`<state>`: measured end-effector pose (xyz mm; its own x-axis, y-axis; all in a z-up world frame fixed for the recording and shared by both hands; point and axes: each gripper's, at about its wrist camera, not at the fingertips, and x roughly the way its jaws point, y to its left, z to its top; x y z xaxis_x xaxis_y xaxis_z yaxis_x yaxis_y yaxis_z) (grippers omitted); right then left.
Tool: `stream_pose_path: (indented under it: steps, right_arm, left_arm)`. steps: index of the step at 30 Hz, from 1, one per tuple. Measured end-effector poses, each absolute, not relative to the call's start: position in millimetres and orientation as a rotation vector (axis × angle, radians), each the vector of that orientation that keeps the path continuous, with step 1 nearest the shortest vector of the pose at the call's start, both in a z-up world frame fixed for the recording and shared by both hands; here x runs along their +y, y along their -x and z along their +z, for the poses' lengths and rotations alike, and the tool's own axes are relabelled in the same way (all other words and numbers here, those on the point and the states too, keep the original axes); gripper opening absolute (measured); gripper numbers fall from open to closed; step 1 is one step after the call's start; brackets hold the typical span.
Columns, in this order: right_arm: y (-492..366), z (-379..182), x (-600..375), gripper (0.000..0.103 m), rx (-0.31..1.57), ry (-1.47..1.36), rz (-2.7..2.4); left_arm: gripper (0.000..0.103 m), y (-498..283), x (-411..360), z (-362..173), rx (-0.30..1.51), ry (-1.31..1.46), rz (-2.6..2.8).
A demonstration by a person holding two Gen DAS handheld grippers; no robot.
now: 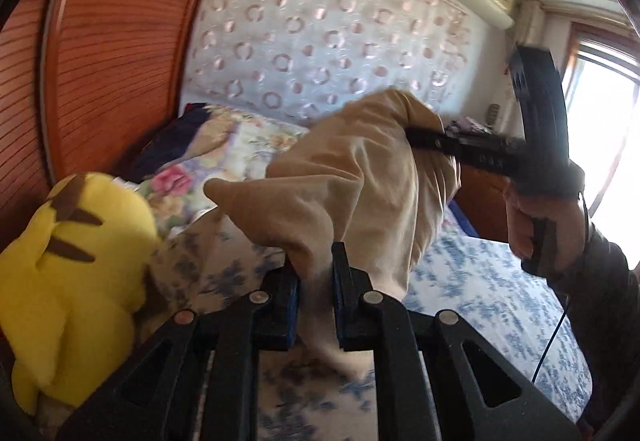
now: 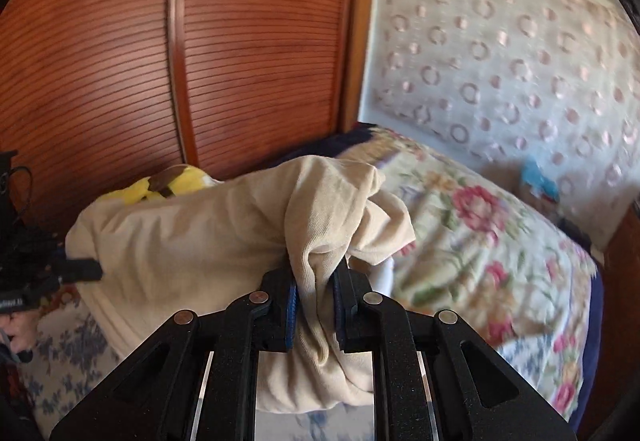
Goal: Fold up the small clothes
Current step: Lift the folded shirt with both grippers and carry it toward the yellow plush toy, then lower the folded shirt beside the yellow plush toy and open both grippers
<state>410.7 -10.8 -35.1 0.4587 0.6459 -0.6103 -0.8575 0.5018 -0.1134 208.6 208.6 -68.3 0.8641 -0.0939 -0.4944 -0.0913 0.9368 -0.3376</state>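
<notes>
Both hand-held grippers pinch the beige garment, stretched sideways between them.

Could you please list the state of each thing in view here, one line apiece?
Beige garment: lifted off the bed, bunched, stretched between both grippers.
Left gripper: shut on the garment.
Right gripper: shut on the garment.
Yellow plush toy: lying at the bedside, untouched.
Floral quilt: spread over the bed.
Wardrobe doors: closed.
</notes>
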Motion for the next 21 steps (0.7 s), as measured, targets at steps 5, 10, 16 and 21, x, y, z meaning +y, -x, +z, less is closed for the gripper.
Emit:
stream_pose_path:
  steps: [5,10,16,21]
  right_arm:
    - [-402,-51,81,0.011,0.514,0.569,1.026]
    - [-402,-80,129,0.011,0.548,0.662,1.076]
    - [-414,-109,157,0.031,0.593,0.723,0.971]
    - [-425,-102,139,0.041,0.622,0.620,0.957]
  left_arm:
    - [0.011,-200,235,-91,0.556,0.403,0.066]
    - [0.011,-201,246,-109,0.626,0.423,0.113]
    - [0.014,-202,256,-117,0.677,0.474,0.124]
    - [0.021,-197,263,-113,0.680,0.448,0.162]
